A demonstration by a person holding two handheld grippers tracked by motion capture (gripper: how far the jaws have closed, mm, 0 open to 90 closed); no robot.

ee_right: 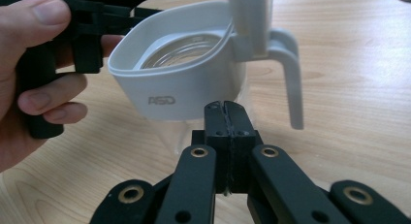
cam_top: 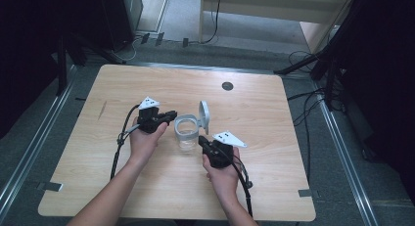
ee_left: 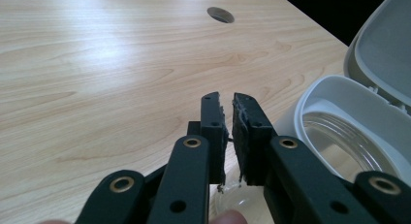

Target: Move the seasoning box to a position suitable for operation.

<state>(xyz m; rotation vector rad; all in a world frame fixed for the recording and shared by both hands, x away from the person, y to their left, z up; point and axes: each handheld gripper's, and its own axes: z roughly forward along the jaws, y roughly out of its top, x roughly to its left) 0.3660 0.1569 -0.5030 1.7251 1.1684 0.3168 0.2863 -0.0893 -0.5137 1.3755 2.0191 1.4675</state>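
1. Container [cam_top: 187,133] of clear plastic with a white collar stands near the middle of the wooden table [cam_top: 254,187], between the two grippers; its hinged lid [cam_top: 204,115] is flipped up, standing on the far right side of the rim.
2. Left gripper [cam_top: 170,117] sits just beside the collar on the container's left. In the left gripper view its jaws stand almost together, a thin slit between the pads and nothing in it.
3. Right gripper [cam_top: 201,141] is at the container's near right, its tips close to the clear wall. In the right gripper view the jaws are pressed flat together, empty — the collar and the lid's tab rise just beyond them.
4. Round cable hole [cam_top: 227,86] lies in the tabletop farther back, well apart from everything.
5. Floor beyond the table carries loose cables [cam_top: 308,103] and dark stand legs [cam_top: 298,65] — none touching the table's working area.
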